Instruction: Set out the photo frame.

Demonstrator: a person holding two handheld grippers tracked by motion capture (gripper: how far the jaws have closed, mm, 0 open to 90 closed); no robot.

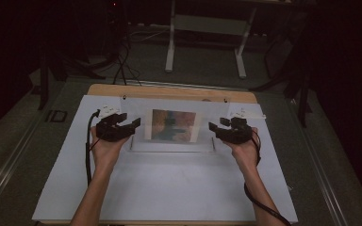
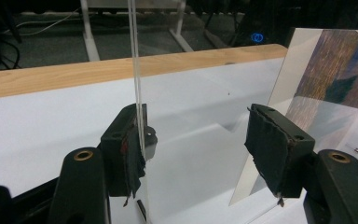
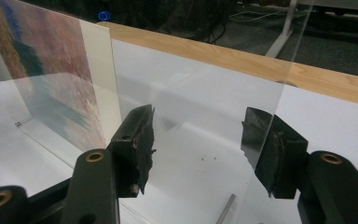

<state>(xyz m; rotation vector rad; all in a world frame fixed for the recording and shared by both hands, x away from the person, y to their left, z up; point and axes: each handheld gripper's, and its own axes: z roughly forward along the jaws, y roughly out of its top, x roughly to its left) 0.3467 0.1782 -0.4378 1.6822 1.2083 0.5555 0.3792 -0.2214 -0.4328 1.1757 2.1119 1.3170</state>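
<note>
A clear acrylic stand (image 1: 173, 104) is upright at the middle of the white sheet, with a colourful print (image 1: 172, 125) inside it. My left gripper (image 1: 135, 125) is at the stand's left end and is open. In the left gripper view, the clear panel's edge (image 2: 137, 70) runs down against the left pad (image 2: 133, 154), and the print (image 2: 335, 70) stands beyond the right pad (image 2: 270, 149). My right gripper (image 1: 212, 127) is open at the stand's right end. The panel's edge (image 3: 272, 116) falls between its jaws, close to the right pad (image 3: 261, 140). The print (image 3: 51, 60) is off to the left.
The white sheet (image 1: 169, 188) covers a wooden table whose far edge (image 1: 169, 90) shows behind the stand. A white desk frame (image 1: 207, 28) and cables stand on the dark floor beyond. Small white parts (image 1: 106, 110) lie by the left gripper.
</note>
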